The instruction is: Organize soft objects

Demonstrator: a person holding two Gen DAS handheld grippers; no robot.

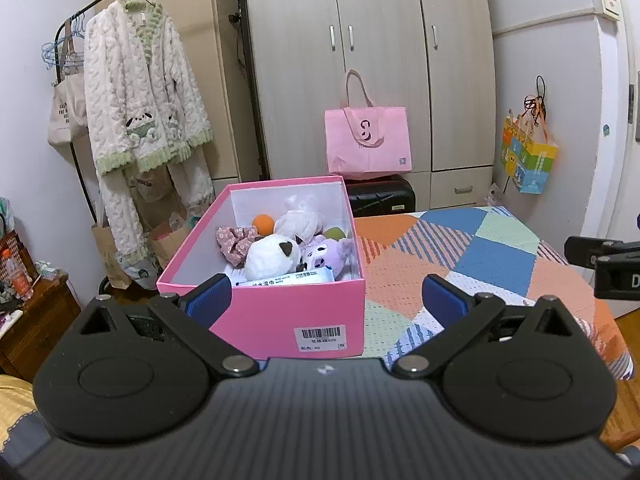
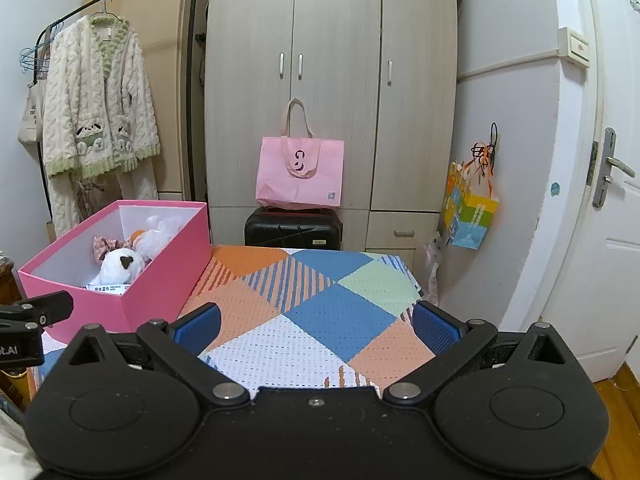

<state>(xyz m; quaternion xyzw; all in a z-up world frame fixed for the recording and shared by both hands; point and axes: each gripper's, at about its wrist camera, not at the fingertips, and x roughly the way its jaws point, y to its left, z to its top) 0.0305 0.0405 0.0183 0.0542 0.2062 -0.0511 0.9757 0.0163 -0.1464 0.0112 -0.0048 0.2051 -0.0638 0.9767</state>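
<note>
Left gripper (image 1: 326,300): you hold it with the blue pads spread wide and nothing between them; the near wall of the pink box sits at 12 o'clock just past the fingertips.
Right gripper (image 2: 316,322): your fingers are spread apart here too, hovering bare over the patchwork cloth (image 2: 312,312), with the box off at 10 o'clock.
Pink box (image 1: 280,312): open-topped, standing on the cloth's left part, barcode label facing you.
Box contents: a wet-wipes pack (image 1: 286,278) against the near wall; behind it a white plush (image 1: 272,256) beside a purple plush (image 1: 326,254); a floral scrunchie (image 1: 236,242) at 10 o'clock; farther back an orange ball (image 1: 263,223), a white fluffy toy (image 1: 302,220) and a green ball (image 1: 335,233).
Beyond the table: a black suitcase (image 2: 294,228) with a pink tote (image 2: 300,168) on top, before the wardrobe (image 2: 332,80).
</note>
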